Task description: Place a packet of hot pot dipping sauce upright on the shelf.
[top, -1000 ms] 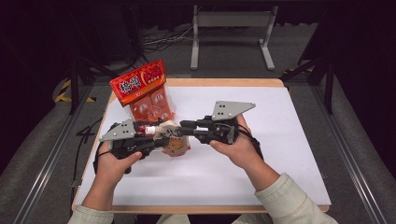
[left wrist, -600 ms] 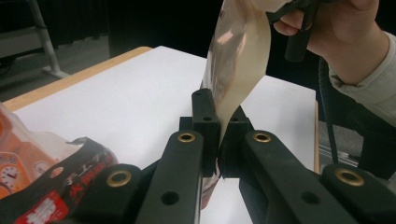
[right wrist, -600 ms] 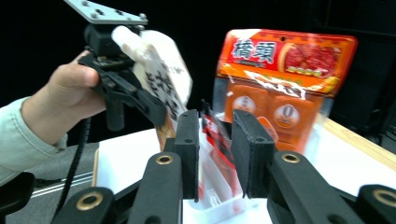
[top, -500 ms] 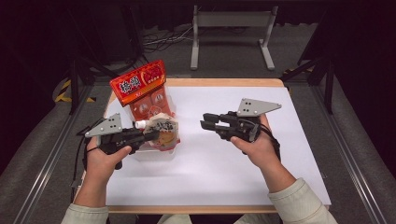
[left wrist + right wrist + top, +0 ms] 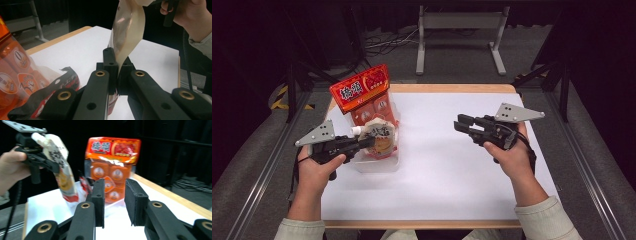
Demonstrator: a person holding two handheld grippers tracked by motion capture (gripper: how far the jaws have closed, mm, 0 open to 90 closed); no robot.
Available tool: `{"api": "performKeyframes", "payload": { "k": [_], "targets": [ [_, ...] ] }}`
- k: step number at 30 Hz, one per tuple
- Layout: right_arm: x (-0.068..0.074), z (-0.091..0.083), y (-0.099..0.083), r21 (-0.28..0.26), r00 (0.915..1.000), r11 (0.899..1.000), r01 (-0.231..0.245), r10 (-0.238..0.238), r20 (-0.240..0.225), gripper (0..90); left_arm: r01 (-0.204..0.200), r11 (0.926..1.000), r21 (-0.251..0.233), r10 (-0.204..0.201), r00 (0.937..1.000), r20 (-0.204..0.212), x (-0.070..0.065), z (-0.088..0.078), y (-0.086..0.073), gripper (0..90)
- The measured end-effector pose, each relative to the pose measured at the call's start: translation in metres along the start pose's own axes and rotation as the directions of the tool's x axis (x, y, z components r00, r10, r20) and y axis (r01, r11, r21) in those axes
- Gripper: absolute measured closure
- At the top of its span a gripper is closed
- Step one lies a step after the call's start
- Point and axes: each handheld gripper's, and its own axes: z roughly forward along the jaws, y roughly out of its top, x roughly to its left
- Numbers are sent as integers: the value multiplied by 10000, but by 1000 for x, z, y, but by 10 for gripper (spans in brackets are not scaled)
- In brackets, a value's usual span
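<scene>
A pale spouted pouch point(image 5: 379, 135) with black print hangs over the clear tub point(image 5: 382, 164) at the table's left. My left gripper point(image 5: 364, 141) is shut on it. In the left gripper view the jaws point(image 5: 117, 60) pinch the pouch's point(image 5: 128, 32) lower edge, and it rises tall above them. My right gripper point(image 5: 460, 124) hovers over the table's right half, well apart from the pouch. Its jaws have just been opening and stand open with nothing between them point(image 5: 114, 195). The right gripper view faces the pouch point(image 5: 62, 167) held in the left gripper point(image 5: 35, 147).
A tall orange snack bag point(image 5: 362, 90) with a red header stands in the back of the tub. A dark red wrapper point(image 5: 57, 85) lies beside my left jaws. White sheet point(image 5: 447, 165) covers the wooden table. A metal stand point(image 5: 459, 35) is on the floor beyond.
Both grippers met at the pouch a second ago. The right gripper has since pulled away to the right without it. The left gripper has drifted slightly left, still holding the pouch.
</scene>
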Motion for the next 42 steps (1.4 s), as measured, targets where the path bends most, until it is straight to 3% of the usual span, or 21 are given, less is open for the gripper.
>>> {"api": "performKeyframes", "payload": {
  "k": [8, 16, 18, 25, 30, 34, 42],
  "targets": [
    [-12, -18, -10, 313, 9957, 9995, -10, -19, 931, 705, 7, 10000, -18, -8, 9993, -383, 4, -6, -1, 884],
    [-22, -22, -23, 573, 9903, 9979, -300, 220, 1370, 685, 25, 10000, 25, -24, 9973, -728, 7, -12, -3, 884],
    [-22, -21, -25, 817, 9882, 9966, -132, 5, 1532, 676, 35, 10000, 2, -35, 9964, -851, 9, -14, -3, 884],
    [-24, -19, -29, 890, 9879, 9958, -236, 95, 1550, 670, -50, 10000, 34, 54, 9932, -1167, 15, -16, -8, 884],
    [-25, -20, -30, 870, 9877, 9957, -305, 167, 1552, 670, -45, 10000, 2, 45, 9930, -1177, 18, -16, -11, 884],
    [-26, -20, -32, 889, 9883, 9952, -417, 280, 1497, 669, 98, 9999, 84, -90, 9963, -851, 20, -11, -15, 884],
    [-28, -20, -34, 880, 9886, 9949, -497, 365, 1460, 665, 322, 9993, 207, -307, 9972, -680, 25, -3, -23, 885]
  ]
}}
